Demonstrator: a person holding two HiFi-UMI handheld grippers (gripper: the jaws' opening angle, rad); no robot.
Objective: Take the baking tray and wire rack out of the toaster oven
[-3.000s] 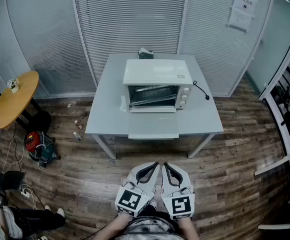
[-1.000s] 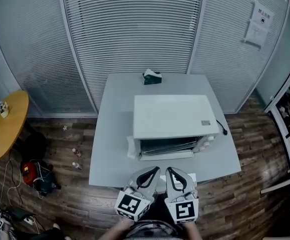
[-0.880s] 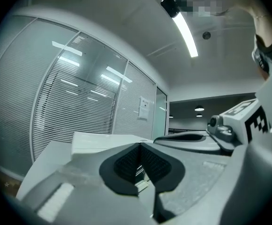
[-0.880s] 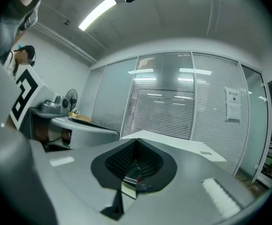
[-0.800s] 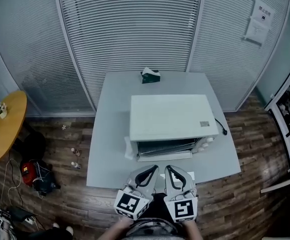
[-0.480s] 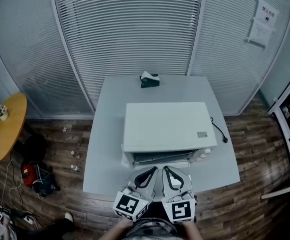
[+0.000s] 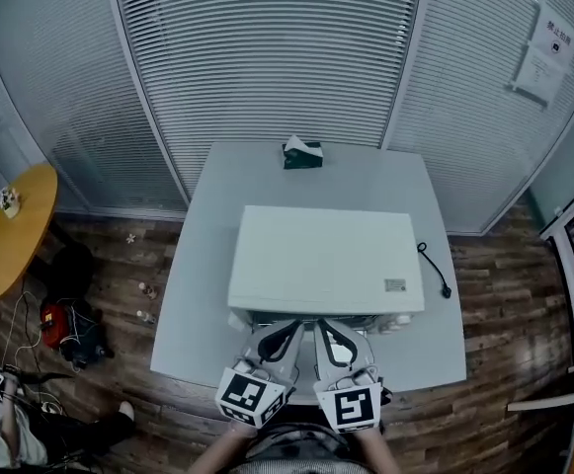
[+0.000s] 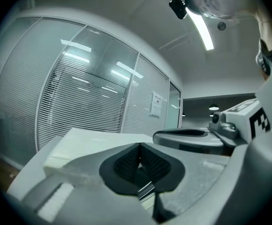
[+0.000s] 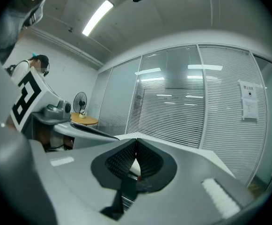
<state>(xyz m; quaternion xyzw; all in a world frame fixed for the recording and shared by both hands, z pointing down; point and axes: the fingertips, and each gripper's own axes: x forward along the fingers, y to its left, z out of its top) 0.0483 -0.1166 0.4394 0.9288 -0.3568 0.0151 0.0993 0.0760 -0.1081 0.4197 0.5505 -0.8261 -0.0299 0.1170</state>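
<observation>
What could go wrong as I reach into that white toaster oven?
Both the left gripper and right gripper are shut at the white box-shaped toaster oven's front; unopened, they might bump, not grip. The oven sits near the grey table's front edge, so a hard pull could drag it forward and tug its black power cord.

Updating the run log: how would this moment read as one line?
phase: pre-grasp | left gripper: shut, empty | right gripper: shut, empty | both at toaster oven front | oven on table
</observation>
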